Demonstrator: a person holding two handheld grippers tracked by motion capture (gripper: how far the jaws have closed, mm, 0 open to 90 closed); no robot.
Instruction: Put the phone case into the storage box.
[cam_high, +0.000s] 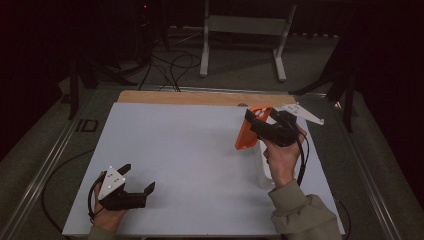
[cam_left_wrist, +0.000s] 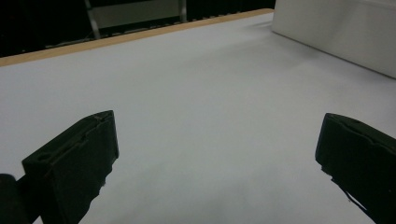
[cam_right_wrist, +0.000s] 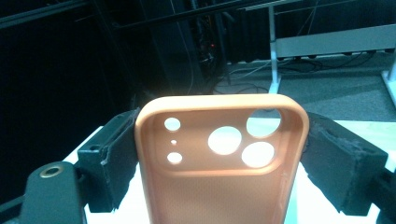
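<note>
One orange phone case (cam_high: 246, 131), one white box (cam_high: 264, 170) and two hand-held grippers were on view above a pale table (cam_high: 190, 150). The right gripper (cam_high: 260, 122) was clamped on the phone case, one jaw pressing each long edge, holding it upright in the air just above the far end of the white box. The case showed several round camera cutouts. The left gripper (cam_high: 136, 179) rested low over the table, well apart from the box toward the near left corner, jaws spread wide and grasping nothing.
</note>
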